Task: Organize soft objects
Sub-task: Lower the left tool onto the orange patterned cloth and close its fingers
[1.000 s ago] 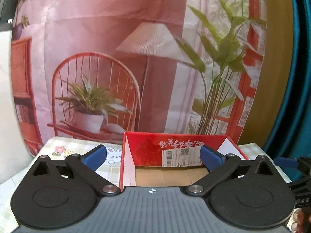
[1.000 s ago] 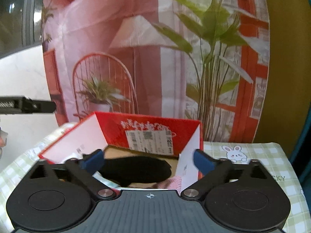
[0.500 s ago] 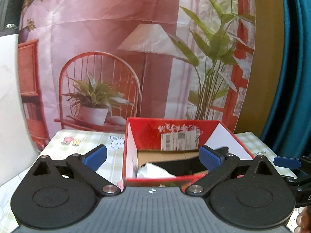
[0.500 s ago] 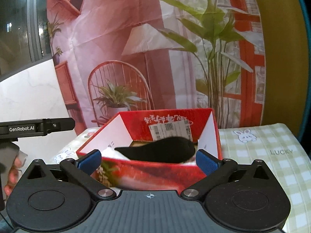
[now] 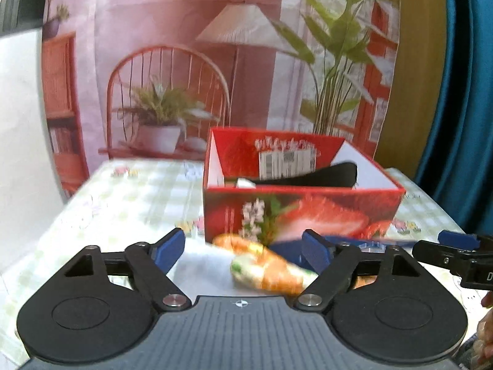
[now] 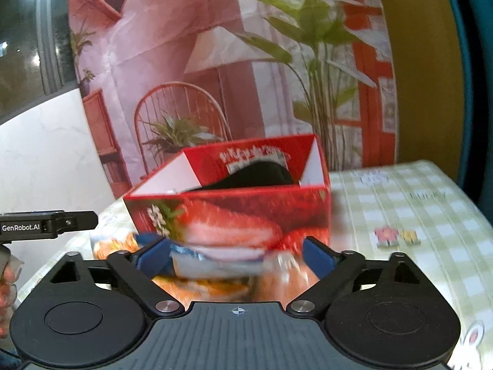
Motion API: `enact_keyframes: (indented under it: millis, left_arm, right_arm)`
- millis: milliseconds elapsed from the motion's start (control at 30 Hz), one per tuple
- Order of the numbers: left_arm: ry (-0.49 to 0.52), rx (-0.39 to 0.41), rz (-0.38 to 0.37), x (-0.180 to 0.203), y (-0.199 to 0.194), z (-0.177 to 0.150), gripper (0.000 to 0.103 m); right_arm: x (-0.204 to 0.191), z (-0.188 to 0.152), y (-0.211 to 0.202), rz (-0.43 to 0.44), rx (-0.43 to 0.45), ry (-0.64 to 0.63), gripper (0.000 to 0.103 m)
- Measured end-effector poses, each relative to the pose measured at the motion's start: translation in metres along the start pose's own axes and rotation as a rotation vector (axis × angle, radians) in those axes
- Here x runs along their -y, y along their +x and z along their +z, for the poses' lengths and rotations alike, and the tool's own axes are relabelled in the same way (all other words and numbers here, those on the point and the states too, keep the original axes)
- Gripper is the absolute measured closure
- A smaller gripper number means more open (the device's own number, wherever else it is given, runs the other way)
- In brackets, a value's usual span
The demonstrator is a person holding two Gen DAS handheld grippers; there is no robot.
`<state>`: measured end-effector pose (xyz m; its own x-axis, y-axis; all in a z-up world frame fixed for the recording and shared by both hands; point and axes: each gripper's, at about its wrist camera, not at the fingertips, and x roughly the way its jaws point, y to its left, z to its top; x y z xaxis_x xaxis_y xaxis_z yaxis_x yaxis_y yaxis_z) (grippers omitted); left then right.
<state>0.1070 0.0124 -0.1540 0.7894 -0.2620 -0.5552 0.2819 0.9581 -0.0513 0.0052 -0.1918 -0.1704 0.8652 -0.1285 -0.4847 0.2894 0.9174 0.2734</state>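
A red strawberry-print box (image 5: 303,203) stands on the checked tablecloth; it also shows in the right wrist view (image 6: 234,212). A black soft item (image 5: 323,175) and a white one (image 5: 245,182) lie inside it. My left gripper (image 5: 243,248) is open, low over the table, with an orange, white and green soft item (image 5: 265,266) lying between its fingers. My right gripper (image 6: 237,257) is open in front of the box, over a blurred orange and blue-white soft item (image 6: 215,262). The right gripper's tip (image 5: 456,248) shows at the left view's right edge.
A printed backdrop with a chair, lamp and plants (image 5: 215,71) hangs behind the table. A blue curtain (image 5: 462,98) is at the right. The checked tablecloth (image 6: 416,215) stretches to the right of the box. The left gripper's body (image 6: 46,225) shows at the right view's left edge.
Both grippers have pulled back and dropped from above the box to the table in front of it. The soft items in front of the box have come into view.
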Motion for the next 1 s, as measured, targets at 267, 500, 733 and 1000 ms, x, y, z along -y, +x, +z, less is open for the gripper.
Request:
enact_keyframes:
  millis: [267,500,733,1000]
  left_arm:
    - [-0.072,-0.059,-0.014,-0.013,0.009,-0.017,0.036]
    - [-0.071,-0.040,-0.028,-0.012,0.015,-0.017,0.036]
    - [-0.047,-0.033,-0.041,-0.011,0.026,-0.006,0.036]
    - [-0.006,-0.071,-0.090,-0.002,0.040,-0.016,0.050]
  right_arm:
    - [-0.002,-0.014,0.005,0.036,-0.061,0.004,0.025]
    - [-0.014,-0.020,0.016,0.082,-0.097,-0.051,0.035]
    - [-0.023,-0.027,0.023,0.131,-0.126,-0.098,0.045]
    - [-0.025,-0.033,0.031,0.147,-0.149,-0.121,0.048]
